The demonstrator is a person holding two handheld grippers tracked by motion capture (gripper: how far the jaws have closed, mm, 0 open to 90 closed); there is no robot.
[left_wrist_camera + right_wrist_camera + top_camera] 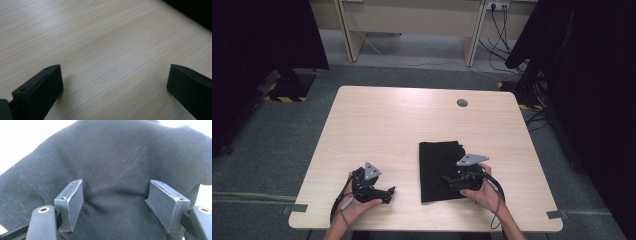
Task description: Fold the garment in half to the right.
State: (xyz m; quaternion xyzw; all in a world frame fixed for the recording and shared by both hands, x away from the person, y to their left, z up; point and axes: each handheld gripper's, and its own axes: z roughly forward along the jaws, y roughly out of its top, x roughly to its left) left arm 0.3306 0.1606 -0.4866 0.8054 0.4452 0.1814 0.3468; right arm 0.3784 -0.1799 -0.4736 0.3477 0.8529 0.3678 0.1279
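Observation:
A folded black cloth (438, 162) lies flat on the right half of the light wooden table (382, 120). My right gripper (448, 180) rests on the cloth's near right part, pointing left. In the right gripper view my right gripper (116, 186) stands open, its pads (71, 202) set down on the black cloth (117, 152) with a low wrinkle of fabric between them, unpinched. My left gripper (388, 192) lies near the table's front edge, left of the cloth. It is open over bare wood, with nothing between its jaws (114, 68). A corner of the cloth (195, 10) shows far off.
A small grey round cap (462, 103) sits in the tabletop near the far right. Behind the table stand a pale desk (412, 20) and loose cables (504, 45) on the floor. Dark curtains (257, 35) hang at both sides.

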